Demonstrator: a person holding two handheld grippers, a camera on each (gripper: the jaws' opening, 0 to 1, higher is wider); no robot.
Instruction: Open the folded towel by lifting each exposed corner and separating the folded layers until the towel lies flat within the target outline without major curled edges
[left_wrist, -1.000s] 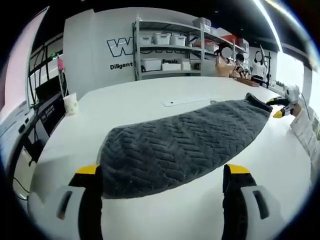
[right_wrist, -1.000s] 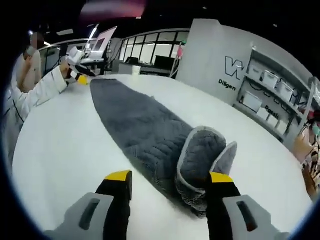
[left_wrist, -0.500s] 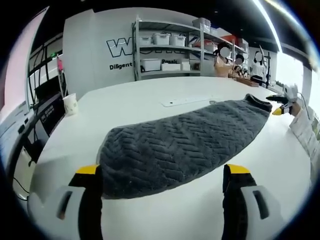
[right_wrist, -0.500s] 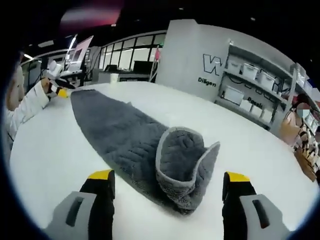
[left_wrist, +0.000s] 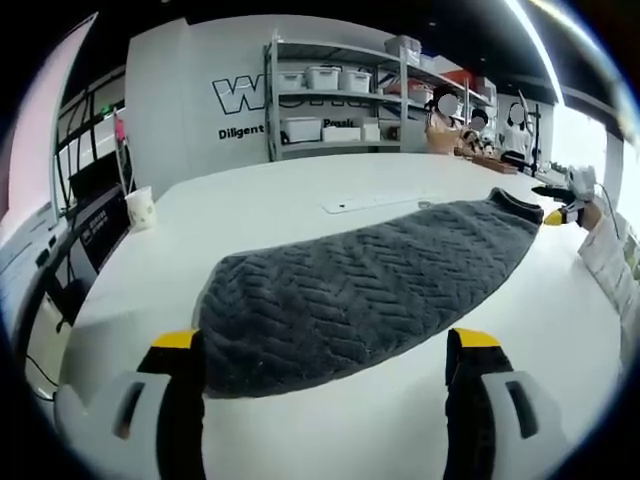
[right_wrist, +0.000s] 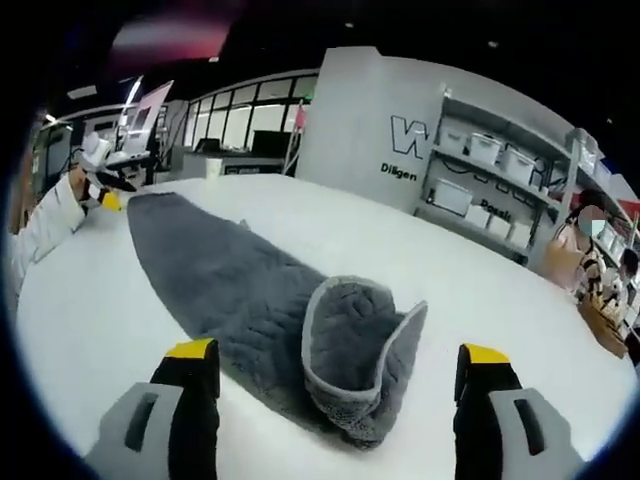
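White table (right_wrist: 90, 300), grey towel (right_wrist: 215, 275) still folded; right gripper (right_wrist: 335, 365) has backed off, jaws wider, released; curled corner (right_wrist: 360, 345) remains. Left gripper (left_wrist: 325, 345) open, unmoved.

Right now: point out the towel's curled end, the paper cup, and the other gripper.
towel's curled end (right_wrist: 362, 345), right gripper view, on the upturned flap's inner face.
paper cup (left_wrist: 141, 208), left gripper view, on its side wall.
right gripper (left_wrist: 562, 200), left gripper view, at its tips.

1. Bare white desk (left_wrist: 330, 430) lies open on both long sides of the grey towel (left_wrist: 360, 290).
2. A paper cup (left_wrist: 141, 208) stands at the desk's far edge, well apart.
3. The towel's curled-up end (right_wrist: 360, 345) rises between the right hand-held gripper (right_wrist: 338, 372) jaws.
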